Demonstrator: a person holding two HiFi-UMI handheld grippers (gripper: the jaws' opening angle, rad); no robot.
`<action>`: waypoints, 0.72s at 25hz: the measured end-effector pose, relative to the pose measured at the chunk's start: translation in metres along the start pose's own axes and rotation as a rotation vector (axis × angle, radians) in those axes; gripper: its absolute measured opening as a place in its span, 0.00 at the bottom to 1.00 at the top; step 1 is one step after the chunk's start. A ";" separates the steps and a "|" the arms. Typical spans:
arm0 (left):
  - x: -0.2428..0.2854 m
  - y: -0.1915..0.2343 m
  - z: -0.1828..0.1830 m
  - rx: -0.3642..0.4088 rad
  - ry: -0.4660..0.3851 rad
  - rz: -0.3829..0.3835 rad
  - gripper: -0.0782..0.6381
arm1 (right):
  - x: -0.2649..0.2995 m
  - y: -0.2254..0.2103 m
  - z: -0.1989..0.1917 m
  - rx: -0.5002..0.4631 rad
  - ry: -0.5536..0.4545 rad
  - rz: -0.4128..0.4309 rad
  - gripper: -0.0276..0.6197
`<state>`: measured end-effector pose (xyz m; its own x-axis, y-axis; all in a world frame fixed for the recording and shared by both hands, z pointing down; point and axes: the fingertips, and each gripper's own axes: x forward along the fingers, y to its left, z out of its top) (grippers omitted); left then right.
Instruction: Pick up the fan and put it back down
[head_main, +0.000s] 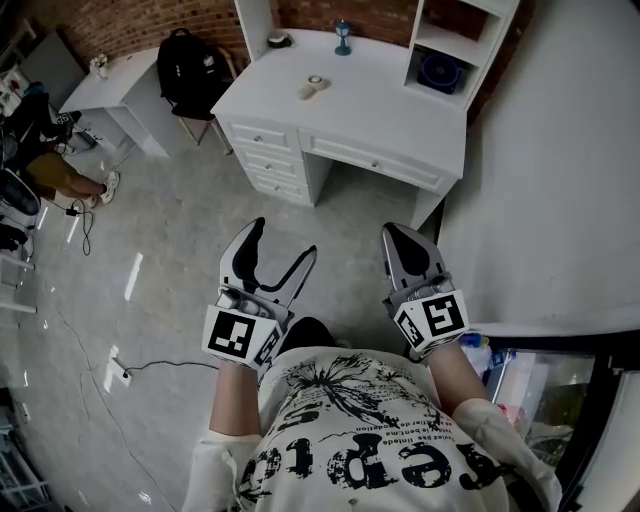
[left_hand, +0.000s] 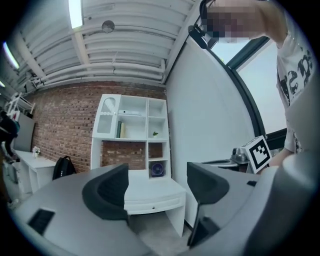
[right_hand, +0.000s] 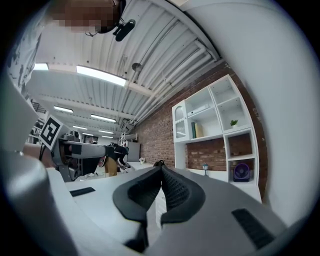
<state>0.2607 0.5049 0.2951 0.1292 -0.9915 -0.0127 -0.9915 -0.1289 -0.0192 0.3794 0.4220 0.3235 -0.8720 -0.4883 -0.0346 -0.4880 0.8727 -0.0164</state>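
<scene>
The fan (head_main: 437, 72) sat in the shelf cubby (head_main: 414, 52) at one o'clock on the tabletop (head_main: 380, 115), well apart from the open, empty left hand-held gripper (head_main: 282, 240) and the closed, empty right hand-held gripper (head_main: 395, 235), so a cramped reach could bump the cubby wall and topple it.

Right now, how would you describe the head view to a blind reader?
From above, a person holds two claws over a grey floor: left claw open, right claw shut. Ahead, a white desk holds the fan in a cubby.
</scene>
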 end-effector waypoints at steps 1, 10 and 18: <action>0.000 0.005 -0.001 -0.002 0.000 0.018 0.60 | 0.002 0.000 -0.002 0.000 0.004 0.002 0.07; 0.037 0.075 -0.030 -0.044 0.047 0.037 0.61 | 0.072 -0.013 -0.027 0.004 0.049 -0.007 0.07; 0.114 0.199 -0.036 -0.055 0.057 -0.045 0.61 | 0.209 -0.036 -0.033 0.004 0.082 -0.091 0.07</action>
<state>0.0777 0.3658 0.3256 0.1736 -0.9838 0.0436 -0.9844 -0.1721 0.0365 0.2134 0.2884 0.3499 -0.8245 -0.5637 0.0491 -0.5650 0.8248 -0.0199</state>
